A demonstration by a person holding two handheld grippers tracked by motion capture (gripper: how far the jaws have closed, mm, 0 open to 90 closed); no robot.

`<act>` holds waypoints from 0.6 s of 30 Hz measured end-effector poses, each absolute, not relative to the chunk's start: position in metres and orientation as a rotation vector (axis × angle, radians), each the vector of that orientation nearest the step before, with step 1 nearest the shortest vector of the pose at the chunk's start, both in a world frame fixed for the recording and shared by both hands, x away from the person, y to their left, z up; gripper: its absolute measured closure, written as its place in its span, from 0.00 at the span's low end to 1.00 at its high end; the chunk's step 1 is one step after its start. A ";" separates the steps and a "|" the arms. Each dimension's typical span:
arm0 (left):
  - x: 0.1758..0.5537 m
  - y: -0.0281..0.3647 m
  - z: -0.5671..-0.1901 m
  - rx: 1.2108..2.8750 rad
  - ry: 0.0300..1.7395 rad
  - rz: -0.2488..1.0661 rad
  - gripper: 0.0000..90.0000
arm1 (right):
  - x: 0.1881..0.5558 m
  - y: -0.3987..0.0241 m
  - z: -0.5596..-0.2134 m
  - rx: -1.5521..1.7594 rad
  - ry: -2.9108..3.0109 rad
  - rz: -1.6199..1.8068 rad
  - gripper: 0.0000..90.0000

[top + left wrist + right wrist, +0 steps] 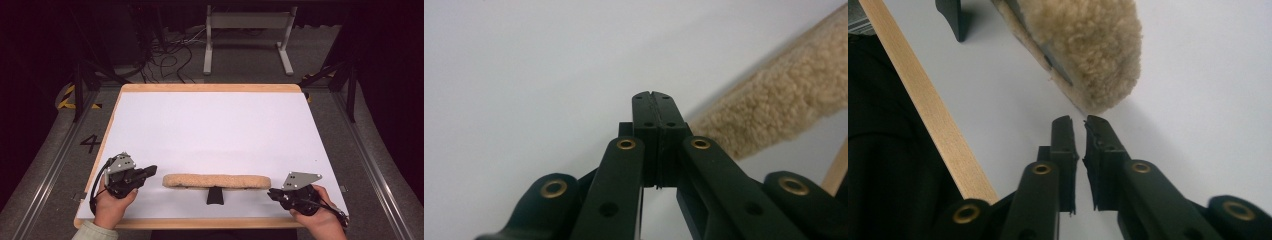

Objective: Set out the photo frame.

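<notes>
A long tan fleece-covered pad [216, 180] lies along the front of the white table [210, 125], with a black foot [215, 195] sticking out from under its middle. My left gripper [152, 171] is just off the pad's left end, jaws pressed together on nothing. In the left gripper view the shut gripper [655, 95] points past the pad [774, 100], which lies to its right. My right gripper [270, 192] sits at the pad's right end. In the right gripper view the gripper [1079, 120] shows a narrow gap, nothing in it, just short of the fleece tip [1088, 45].
The table's wooden front edge [928, 100] runs close beside the right gripper. Beyond the table stand a grey metal frame [248, 30] and loose cables [165, 55] on the floor. A "4" [90, 143] is marked on the floor at the left.
</notes>
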State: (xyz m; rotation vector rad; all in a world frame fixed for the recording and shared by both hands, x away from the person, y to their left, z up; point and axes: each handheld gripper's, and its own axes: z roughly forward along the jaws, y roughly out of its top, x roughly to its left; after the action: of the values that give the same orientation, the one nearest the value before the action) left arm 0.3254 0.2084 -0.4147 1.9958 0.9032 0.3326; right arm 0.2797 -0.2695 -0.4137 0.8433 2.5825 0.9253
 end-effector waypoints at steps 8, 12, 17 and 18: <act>0.338 0.192 -0.416 2.009 0.878 0.364 1.00 | 0.278 -0.268 -0.412 0.832 2.598 0.917 1.00; 0.342 0.187 -0.420 2.022 0.872 0.339 1.00 | 0.278 -0.266 -0.413 0.823 2.607 0.914 1.00; 0.339 0.184 -0.420 2.030 0.845 0.310 1.00 | 0.277 -0.262 -0.415 0.810 2.618 0.919 1.00; 0.338 0.183 -0.421 2.035 0.836 0.302 1.00 | 0.277 -0.261 -0.416 0.805 2.622 0.920 1.00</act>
State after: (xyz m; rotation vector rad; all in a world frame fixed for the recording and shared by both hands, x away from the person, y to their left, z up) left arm 0.3382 0.1834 -0.4206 2.0351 0.8364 0.3020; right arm 0.2773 -0.2607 -0.4155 0.8051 2.6222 0.9198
